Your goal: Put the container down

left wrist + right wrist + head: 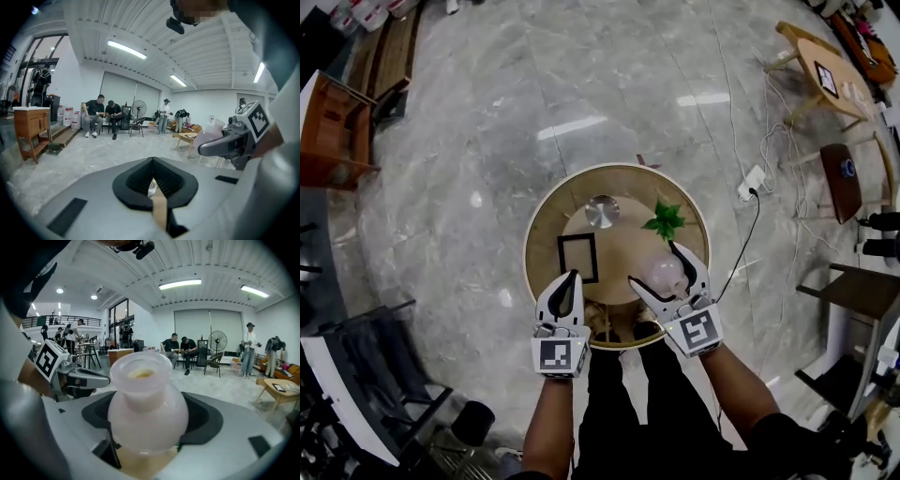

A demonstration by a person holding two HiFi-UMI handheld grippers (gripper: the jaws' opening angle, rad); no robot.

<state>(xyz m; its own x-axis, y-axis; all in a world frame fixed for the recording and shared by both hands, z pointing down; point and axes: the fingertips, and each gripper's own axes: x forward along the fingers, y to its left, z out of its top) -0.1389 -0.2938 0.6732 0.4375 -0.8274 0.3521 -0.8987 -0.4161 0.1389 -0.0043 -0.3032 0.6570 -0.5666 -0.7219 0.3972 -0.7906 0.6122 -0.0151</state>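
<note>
Right tongs (654,264) pinching frosted pinkish vase-shaped container (666,274) by bulbous body, mouth facing away from person. Container over near right part of round wooden table (546,211), just beside green leaf sprig (665,221); cannot tell whether base touches tabletop. Left tongs (573,278) pressed together, nothing between them, over table's near edge, just beside black rectangular frame (560,259). Silver round disc (602,211) near table centre, apart from both tongs. Grey marble floor (581,84) around table.
</note>
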